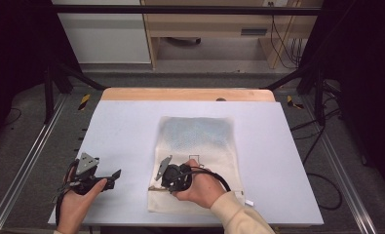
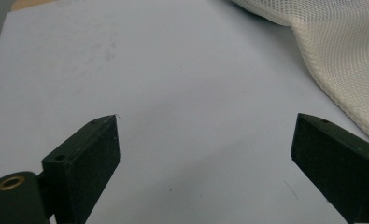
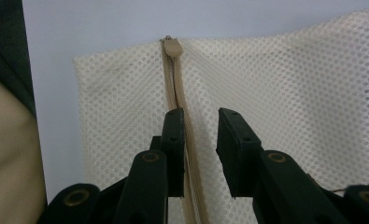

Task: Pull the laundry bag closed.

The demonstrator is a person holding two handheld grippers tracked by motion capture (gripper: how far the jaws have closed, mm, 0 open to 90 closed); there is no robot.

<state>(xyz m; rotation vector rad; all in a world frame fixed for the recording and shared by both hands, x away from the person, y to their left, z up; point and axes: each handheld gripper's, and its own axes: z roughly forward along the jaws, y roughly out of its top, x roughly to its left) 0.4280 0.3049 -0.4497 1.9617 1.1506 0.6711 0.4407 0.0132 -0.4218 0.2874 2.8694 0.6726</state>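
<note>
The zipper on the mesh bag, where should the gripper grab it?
Best the small zipper pull at the end of the zipper, by the mesh bag edge. It is the one raised bit on flat cloth. Come from above, one jaw each side, as the right gripper already straddles the zipper line.

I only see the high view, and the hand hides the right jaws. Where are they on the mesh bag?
Observer: The right gripper is over the mesh bag, jaws narrowly apart, the zip beside one jaw.
Operator: What lies ahead of them?
Observer: The zip pull, at the bag's edge, untouched.
Operator: And the other hand?
Observer: The left gripper is wide open over bare table.
</note>
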